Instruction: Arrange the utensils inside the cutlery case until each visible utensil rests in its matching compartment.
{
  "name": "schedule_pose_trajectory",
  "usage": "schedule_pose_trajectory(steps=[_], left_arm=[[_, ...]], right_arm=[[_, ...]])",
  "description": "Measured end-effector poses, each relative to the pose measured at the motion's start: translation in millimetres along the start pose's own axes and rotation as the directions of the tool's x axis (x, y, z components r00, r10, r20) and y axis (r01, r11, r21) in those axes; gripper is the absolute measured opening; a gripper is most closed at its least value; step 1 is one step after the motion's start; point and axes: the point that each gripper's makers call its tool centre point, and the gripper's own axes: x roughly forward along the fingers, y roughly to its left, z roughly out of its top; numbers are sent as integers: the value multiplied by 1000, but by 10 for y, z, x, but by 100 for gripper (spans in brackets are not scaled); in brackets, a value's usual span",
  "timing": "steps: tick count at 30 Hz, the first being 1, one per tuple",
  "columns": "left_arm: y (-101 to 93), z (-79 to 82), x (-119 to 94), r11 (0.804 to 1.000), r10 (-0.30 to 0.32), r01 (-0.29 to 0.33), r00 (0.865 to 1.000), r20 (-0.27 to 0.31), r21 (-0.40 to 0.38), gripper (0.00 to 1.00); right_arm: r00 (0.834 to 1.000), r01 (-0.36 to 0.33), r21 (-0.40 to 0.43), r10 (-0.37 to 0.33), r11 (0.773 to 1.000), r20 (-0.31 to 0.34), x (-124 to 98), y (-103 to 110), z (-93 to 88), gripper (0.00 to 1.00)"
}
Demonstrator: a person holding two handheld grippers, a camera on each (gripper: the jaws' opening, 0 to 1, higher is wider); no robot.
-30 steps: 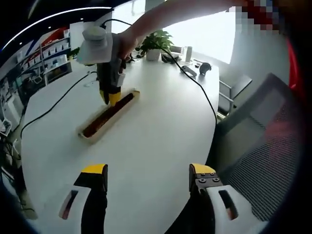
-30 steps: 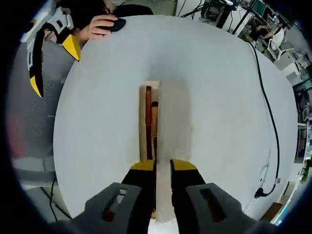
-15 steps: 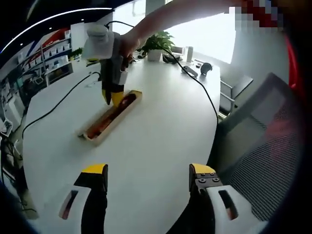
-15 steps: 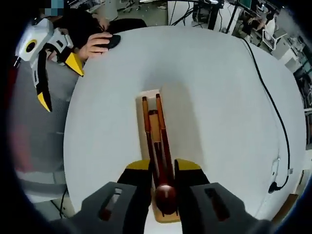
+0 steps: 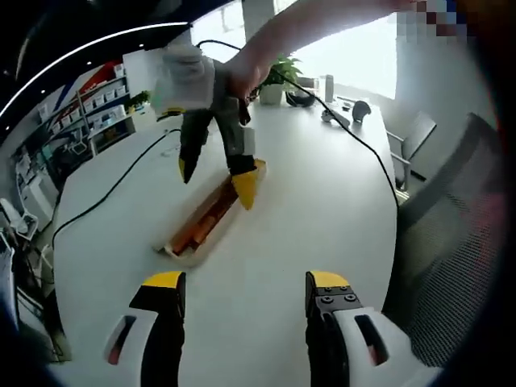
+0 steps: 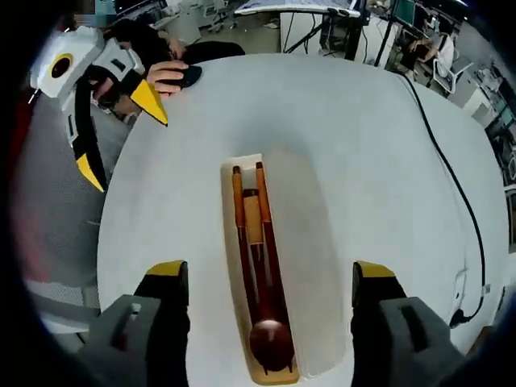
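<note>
Cutlery case (image 6: 262, 266) with utensils (image 6: 260, 258) lies between spread right gripper (image 6: 274, 278) fingers (image 6: 167, 274).

Your right gripper (image 6: 270, 278), whose jaws were nearly closed low over the long pale wooden cutlery case (image 6: 260, 274), has lifted with its jaws spread wide, baring the brown wooden spoon (image 6: 266, 322) between them.
</note>
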Motion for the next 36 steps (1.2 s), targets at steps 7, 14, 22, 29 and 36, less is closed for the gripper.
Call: schedule_pose_trajectory(steps=[7, 14, 22, 29, 36], left_arm=[[591, 92, 251, 994, 44, -42, 999, -20, 97, 62], [586, 95, 537, 956, -60, 73, 997, -56, 284, 66], [636, 85, 835, 952, -121, 150, 985, -123, 265, 65], [613, 22, 871, 912, -121, 171, 981, -155, 373, 51], [563, 52, 884, 911, -127, 171, 982, -140, 376, 46]], right_arm=[[992, 123, -49, -123, 991, -9, -65, -43, -306, 74], [991, 75, 124, -88, 989, 98, -189, -61, -611, 99], [999, -21, 136, 16, 991, 38, -149, -189, -692, 93], [1000, -20, 125, 20, 992, 0, -111, -268, -707, 80], [999, 21, 78, -18, 997, -36, -109, -193, -789, 64]])
